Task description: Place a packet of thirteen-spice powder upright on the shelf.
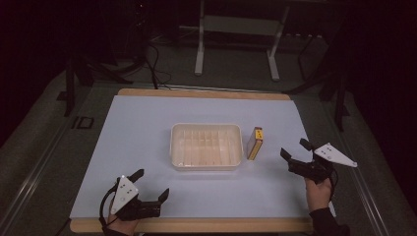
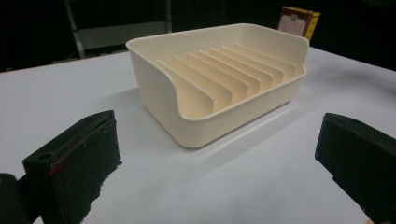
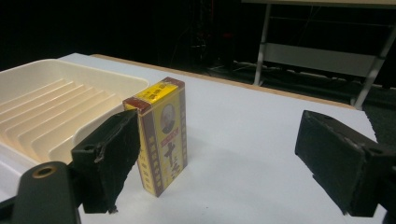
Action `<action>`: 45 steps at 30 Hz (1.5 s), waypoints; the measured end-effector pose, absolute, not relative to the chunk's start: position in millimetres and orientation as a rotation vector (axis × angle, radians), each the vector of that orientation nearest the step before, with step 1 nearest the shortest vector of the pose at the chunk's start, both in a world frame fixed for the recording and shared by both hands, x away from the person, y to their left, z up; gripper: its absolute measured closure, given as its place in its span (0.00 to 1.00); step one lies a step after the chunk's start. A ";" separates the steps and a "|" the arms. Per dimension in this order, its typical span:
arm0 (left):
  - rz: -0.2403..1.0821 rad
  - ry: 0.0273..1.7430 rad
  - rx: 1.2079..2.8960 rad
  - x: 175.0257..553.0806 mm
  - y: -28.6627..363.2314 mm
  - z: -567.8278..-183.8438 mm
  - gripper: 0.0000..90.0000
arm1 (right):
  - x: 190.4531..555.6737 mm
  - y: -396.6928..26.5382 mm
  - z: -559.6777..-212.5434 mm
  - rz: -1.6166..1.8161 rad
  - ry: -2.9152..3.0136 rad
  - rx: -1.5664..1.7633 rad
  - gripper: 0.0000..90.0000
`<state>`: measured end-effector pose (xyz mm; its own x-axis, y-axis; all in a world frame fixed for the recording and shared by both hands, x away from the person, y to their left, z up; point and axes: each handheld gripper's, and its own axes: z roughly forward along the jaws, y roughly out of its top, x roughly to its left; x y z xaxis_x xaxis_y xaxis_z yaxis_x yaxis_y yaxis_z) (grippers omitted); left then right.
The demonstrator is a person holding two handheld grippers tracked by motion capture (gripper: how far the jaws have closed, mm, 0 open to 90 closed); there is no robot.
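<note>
A cream plastic tray (image 1: 206, 165) with raised ribs inside sits mid-table, also close in the left gripper view as the tray (image 2: 154, 84). A yellow and brown box (image 1: 254, 143) stands on its long edge just right of it; in the right gripper view the box (image 3: 163, 135) rises between the jaws, nearer the left one, untouched. My right gripper (image 1: 294, 150) is open, a little right of the box. My left gripper (image 1: 151, 184) is open near the front left edge, pointing toward the tray, with nothing between its jaws.
A pale sheet (image 1: 147, 123) covers the wooden table top (image 1: 196, 225). Beyond the far edge stand metal frame legs (image 1: 199, 54) and cables on a dark floor. Bare sheet lies left of the tray and between the two grippers.
</note>
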<state>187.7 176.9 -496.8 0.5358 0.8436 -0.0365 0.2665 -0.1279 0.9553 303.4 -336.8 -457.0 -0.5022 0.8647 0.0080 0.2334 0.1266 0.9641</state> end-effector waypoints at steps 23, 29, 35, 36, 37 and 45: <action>0.648 0.965 1.688 183.3 178.5 -498.9 0.00 | 327.3 -336.5 -428.5 1.258 2.060 1.141 0.15; 0.614 0.941 1.665 181.4 177.9 -497.7 0.00 | 333.1 -336.0 -422.8 1.175 2.156 1.150 0.15; 0.626 0.941 1.695 179.2 176.1 -497.8 0.00 | 337.0 -336.6 -414.1 1.121 2.257 1.158 0.15; 0.624 0.944 1.696 179.1 176.1 -497.9 0.00 | 337.5 -336.8 -412.6 1.114 2.264 1.153 0.15; 0.622 0.947 1.697 179.1 176.1 -498.1 0.00 | 337.9 -337.0 -410.9 1.105 2.273 1.150 0.15; 0.615 0.960 1.695 177.9 176.0 -498.0 0.00 | 342.3 -336.4 -399.2 0.993 2.382 1.143 0.15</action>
<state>177.9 176.0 -498.0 0.5471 0.8353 -0.0548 0.2987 -0.1336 0.9450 342.3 -336.4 -399.2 -0.6294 0.7770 0.0128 0.5560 0.4388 0.7059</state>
